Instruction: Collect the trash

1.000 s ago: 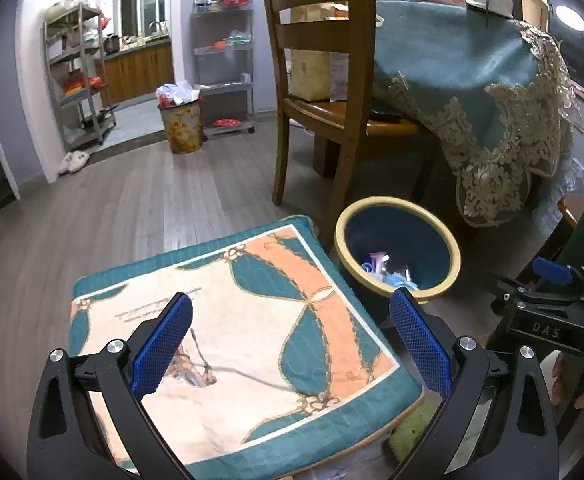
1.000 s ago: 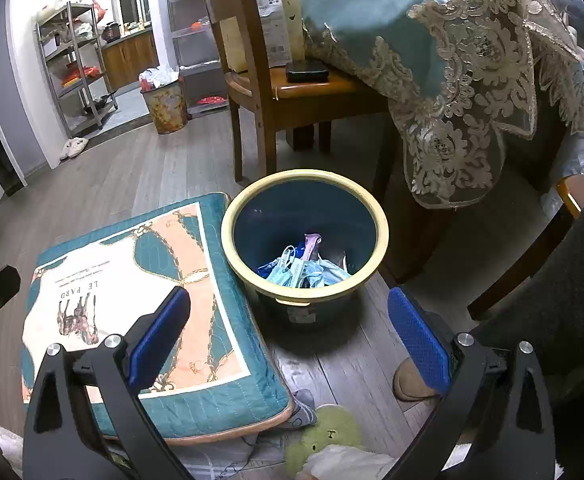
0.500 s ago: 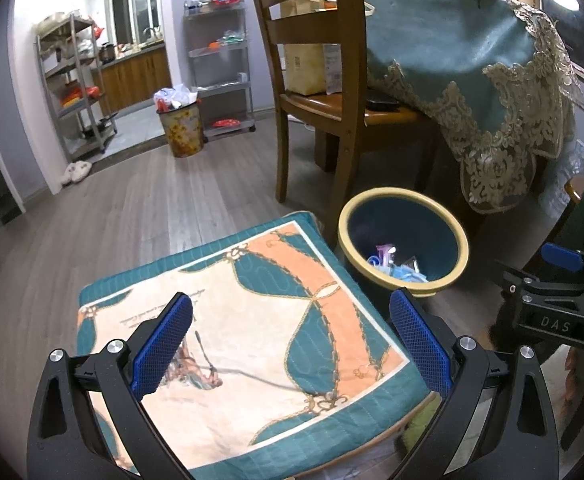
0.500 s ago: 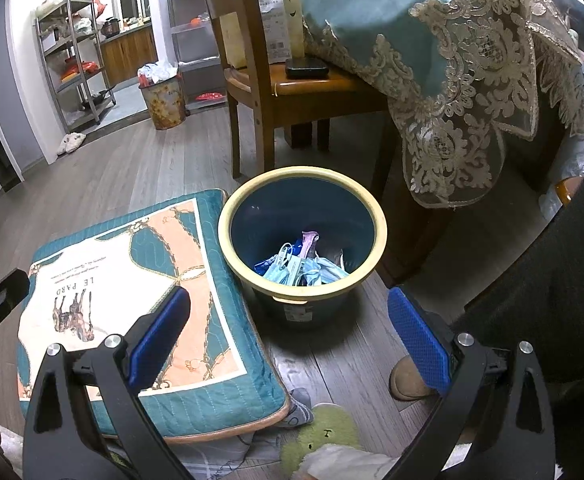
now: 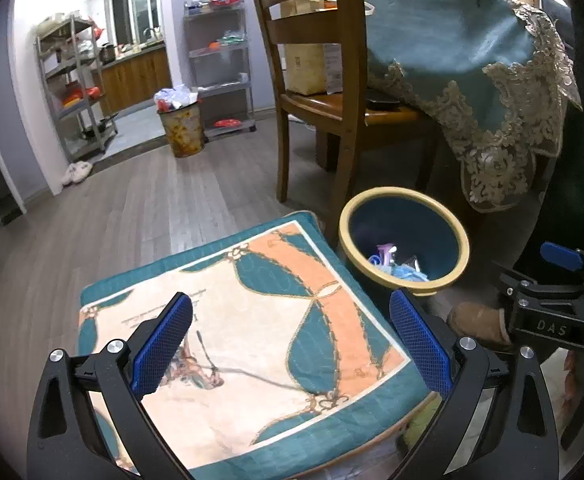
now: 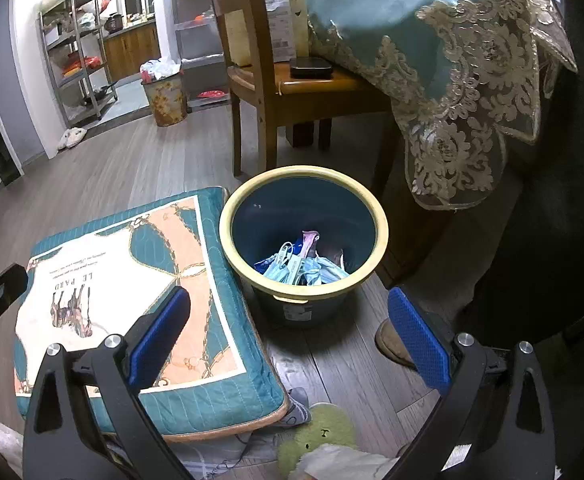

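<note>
A dark blue bin with a yellow rim (image 6: pixel 304 296) stands on the wood floor and holds crumpled blue face masks (image 6: pixel 302 268) and a pink scrap. It also shows in the left wrist view (image 5: pixel 404 284), right of centre. My right gripper (image 6: pixel 288 338) is open and empty, hovering above the floor just in front of the bin. My left gripper (image 5: pixel 290 346) is open and empty above a teal and orange cushion (image 5: pixel 252 344). The right gripper's body shows at the right edge of the left wrist view (image 5: pixel 552 312).
The cushion (image 6: pixel 124 300) lies left of the bin. A wooden chair (image 6: pixel 276 80) and a table with a teal lace-edged cloth (image 6: pixel 432 48) stand behind the bin. A green plush toy (image 6: pixel 316 436) and a brown slipper (image 6: pixel 392 344) lie on the floor. A second full bin (image 5: pixel 180 124) stands far back.
Both grippers have drawn back and risen a little, so the bin and cushion sit slightly farther off. Both stay open and empty.
</note>
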{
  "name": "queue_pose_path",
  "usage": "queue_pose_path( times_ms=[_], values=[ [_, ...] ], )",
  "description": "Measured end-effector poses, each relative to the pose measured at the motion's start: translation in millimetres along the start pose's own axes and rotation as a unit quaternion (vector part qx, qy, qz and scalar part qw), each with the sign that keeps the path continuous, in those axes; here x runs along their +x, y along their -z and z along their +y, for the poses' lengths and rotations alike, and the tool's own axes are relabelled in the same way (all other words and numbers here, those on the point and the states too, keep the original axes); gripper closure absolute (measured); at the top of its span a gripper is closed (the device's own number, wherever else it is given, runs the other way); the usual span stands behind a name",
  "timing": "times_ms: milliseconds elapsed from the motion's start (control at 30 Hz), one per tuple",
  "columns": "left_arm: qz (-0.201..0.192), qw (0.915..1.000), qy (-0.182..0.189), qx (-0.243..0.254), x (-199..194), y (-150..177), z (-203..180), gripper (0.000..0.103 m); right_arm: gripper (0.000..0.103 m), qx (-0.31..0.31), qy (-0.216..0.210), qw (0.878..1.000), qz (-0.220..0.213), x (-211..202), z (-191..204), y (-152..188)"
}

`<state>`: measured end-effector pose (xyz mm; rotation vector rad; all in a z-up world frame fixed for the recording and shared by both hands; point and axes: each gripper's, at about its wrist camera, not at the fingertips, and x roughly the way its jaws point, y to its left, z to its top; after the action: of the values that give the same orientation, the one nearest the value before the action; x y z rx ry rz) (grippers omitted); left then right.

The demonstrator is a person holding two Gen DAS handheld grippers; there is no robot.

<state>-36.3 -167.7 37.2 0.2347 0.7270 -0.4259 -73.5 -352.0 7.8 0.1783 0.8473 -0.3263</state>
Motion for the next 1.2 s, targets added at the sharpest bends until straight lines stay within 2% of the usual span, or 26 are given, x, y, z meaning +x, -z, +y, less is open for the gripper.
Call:
queue_pose_path(
  times_ms=[233, 733, 833, 900, 1200],
  values=[
    [0.011, 0.9998, 0.0, -0.016, 2.7, 1.2, 5.2, 0.005, 0.006, -0.009, -0.002, 1.0, 0.0, -1.3, 4.7, 0.8],
    [0.014, 0.9998, -0.005, -0.012, 3.5, 1.7, 2.9, 0.005, 0.006, -0.011, 0.0, 1.0, 0.0, -1.2, 4.8, 0.6],
    [0.023, 0.9996, -0.011, -0.01, 7.0, 1.8, 2.4, 0.005, 0.006, -0.01, 0.0, 1.0, 0.0, -1.2, 4.8, 0.7],
    [0.032, 0.9995, -0.002, -0.007, 9.7, 1.7, 1.8, 0.005, 0.006, -0.011, -0.001, 1.0, 0.0, -1.0, 4.8, 0.5],
    [0.034, 0.9992, -0.022, 0.0, 8.6, 1.9, -0.5, 0.005, 0.006, -0.011, -0.002, 1.0, 0.002, -0.8, 3.7, 0.6]
  ],
)
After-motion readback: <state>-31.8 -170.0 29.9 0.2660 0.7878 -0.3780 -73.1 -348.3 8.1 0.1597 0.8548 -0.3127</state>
